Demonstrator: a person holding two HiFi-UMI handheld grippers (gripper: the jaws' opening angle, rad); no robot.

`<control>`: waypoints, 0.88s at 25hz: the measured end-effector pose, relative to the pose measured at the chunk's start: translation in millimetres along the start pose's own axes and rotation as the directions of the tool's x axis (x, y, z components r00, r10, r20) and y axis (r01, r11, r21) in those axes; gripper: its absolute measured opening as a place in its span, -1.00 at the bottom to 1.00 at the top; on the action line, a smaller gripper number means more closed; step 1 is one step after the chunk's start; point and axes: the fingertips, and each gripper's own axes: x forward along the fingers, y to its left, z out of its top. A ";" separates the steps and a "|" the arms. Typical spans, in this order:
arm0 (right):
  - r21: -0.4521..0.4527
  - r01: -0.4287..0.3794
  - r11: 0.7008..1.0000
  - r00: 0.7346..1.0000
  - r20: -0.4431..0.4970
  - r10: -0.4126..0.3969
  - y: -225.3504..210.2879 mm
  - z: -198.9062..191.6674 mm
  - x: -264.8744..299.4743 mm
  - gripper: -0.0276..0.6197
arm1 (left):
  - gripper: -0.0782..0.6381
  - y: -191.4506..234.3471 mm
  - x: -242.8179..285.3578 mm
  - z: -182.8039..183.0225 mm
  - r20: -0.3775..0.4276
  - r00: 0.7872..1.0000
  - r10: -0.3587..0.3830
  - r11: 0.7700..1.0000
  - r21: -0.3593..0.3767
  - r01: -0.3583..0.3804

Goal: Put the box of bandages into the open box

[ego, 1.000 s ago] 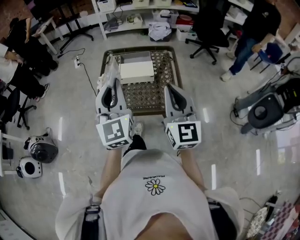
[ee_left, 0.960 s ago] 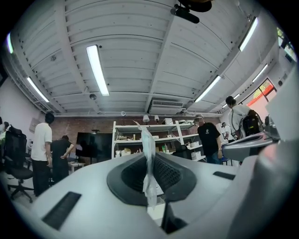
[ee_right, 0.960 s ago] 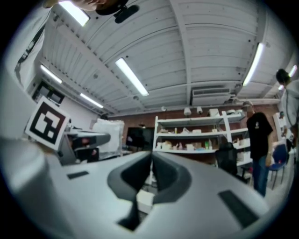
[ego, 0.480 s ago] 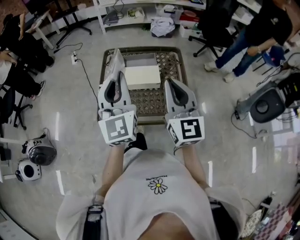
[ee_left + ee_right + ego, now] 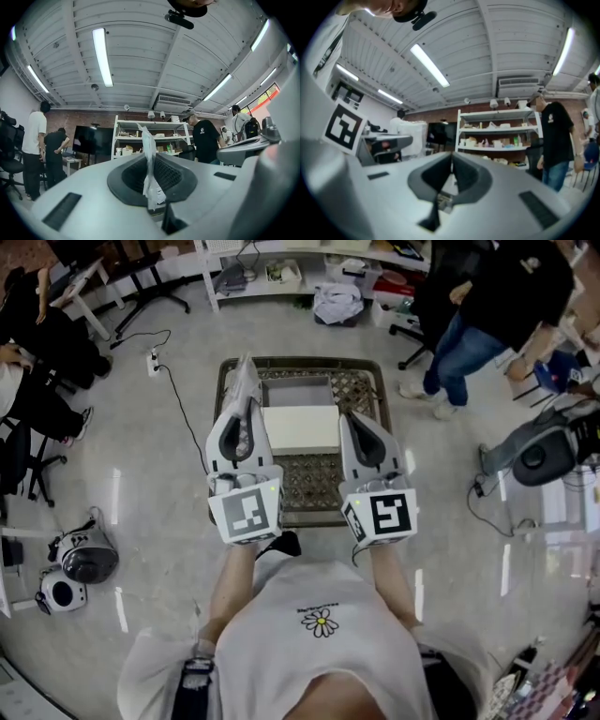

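Note:
In the head view a white box [image 5: 300, 428] lies on a low table with a lattice top [image 5: 364, 390]; a greyer part shows just behind the box. Both grippers are held out level over the table's near half, one at each side of the box. My left gripper [image 5: 240, 409] is shut on a thin clear plastic packet [image 5: 247, 381] that sticks up past its tips. In the left gripper view that clear packet [image 5: 149, 178] stands on edge, pinched between the jaws. My right gripper [image 5: 354, 418] is shut, and the right gripper view [image 5: 452, 174] shows nothing between its jaws.
A person in a dark top and jeans [image 5: 487, 306] stands at the upper right, close to the table's far corner. White shelves [image 5: 309, 259] line the back. A power strip with its cable [image 5: 155, 362] lies on the floor at the left; machines [image 5: 84, 559] sit further left.
The table and white box have come nearer and lower in the head view as both grippers travelled forward over it. The standing person at the right has stepped leftward.

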 end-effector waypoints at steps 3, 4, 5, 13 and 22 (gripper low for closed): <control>0.000 0.010 1.000 1.000 0.014 -0.010 -1.3 5.0 30.6 -0.82 | -0.66 14.5 21.3 -5.9 -0.002 1.000 -0.009 1.000 0.005 0.009; 0.001 0.016 1.000 1.000 0.017 -0.016 -1.8 5.2 40.7 -0.82 | -0.66 19.9 28.4 -9.9 -0.007 1.000 -0.011 1.000 0.007 0.011; 0.004 0.023 1.000 1.000 0.018 -0.023 -2.3 4.7 50.4 -0.82 | -0.66 25.3 35.3 -14.2 -0.013 1.000 -0.014 1.000 0.005 0.014; -0.015 0.050 0.999 0.999 -0.009 -0.050 -10.1 0.5 105.1 -0.82 | -0.66 62.6 84.7 -37.2 -0.059 0.998 -0.010 0.999 -0.046 0.008; -0.056 0.029 0.998 0.999 -0.019 -0.030 -21.2 -12.8 117.0 -0.82 | -0.66 57.6 91.1 -52.1 -0.079 0.997 0.020 0.998 -0.052 -0.024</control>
